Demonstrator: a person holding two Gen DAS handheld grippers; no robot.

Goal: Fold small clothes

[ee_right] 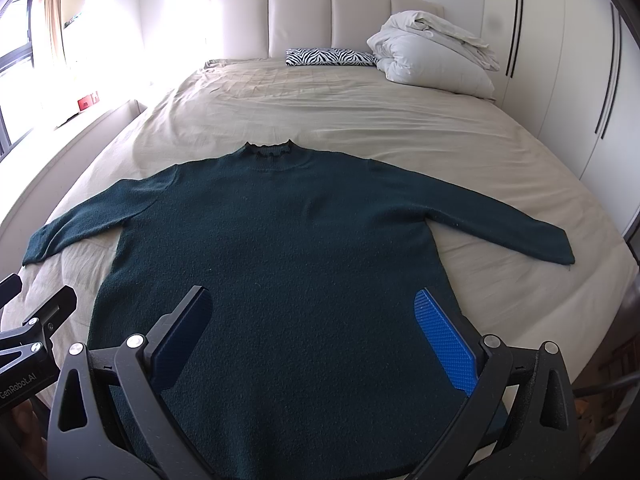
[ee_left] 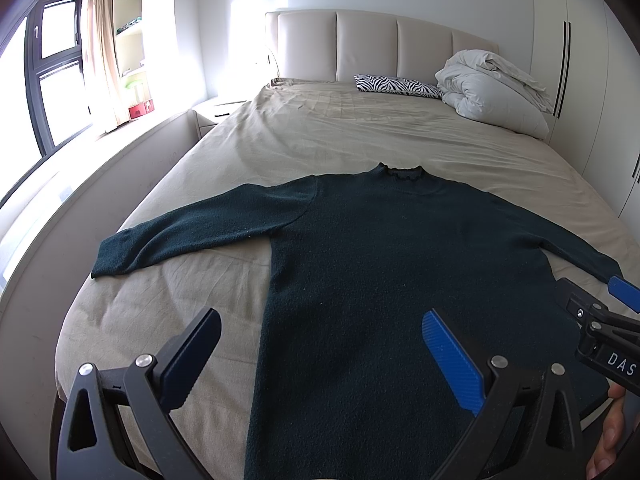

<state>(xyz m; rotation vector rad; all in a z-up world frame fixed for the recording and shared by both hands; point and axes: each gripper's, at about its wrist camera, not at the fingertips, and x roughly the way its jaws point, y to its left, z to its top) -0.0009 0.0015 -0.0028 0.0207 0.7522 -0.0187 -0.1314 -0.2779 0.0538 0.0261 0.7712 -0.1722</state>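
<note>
A dark green sweater (ee_right: pixel 280 248) lies spread flat on the bed (ee_right: pixel 360 120), frilled collar pointing toward the padded headboard (ee_right: pixel 320 20), both sleeves stretched out to the sides, its hem at the near edge of the mattress. The beige sheet under it is creased. The right claw (ee_right: pixel 312 336) hangs above the lower body of the sweater with its jaws spread wide and nothing between them. The left claw (ee_left: pixel 320 356) is likewise released, held over the sweater's left hem area, one finger above bare sheet and the other above the knit. In the left wrist view the right claw's tip shows near the right cuff. At the head of the bed a zebra-print pillow (ee_right: pixel 332 57) lies just beside a bundled white duvet (ee_right: pixel 432 52). White wardrobe doors (ee_right: pixel 560 60) stand to the right
</note>
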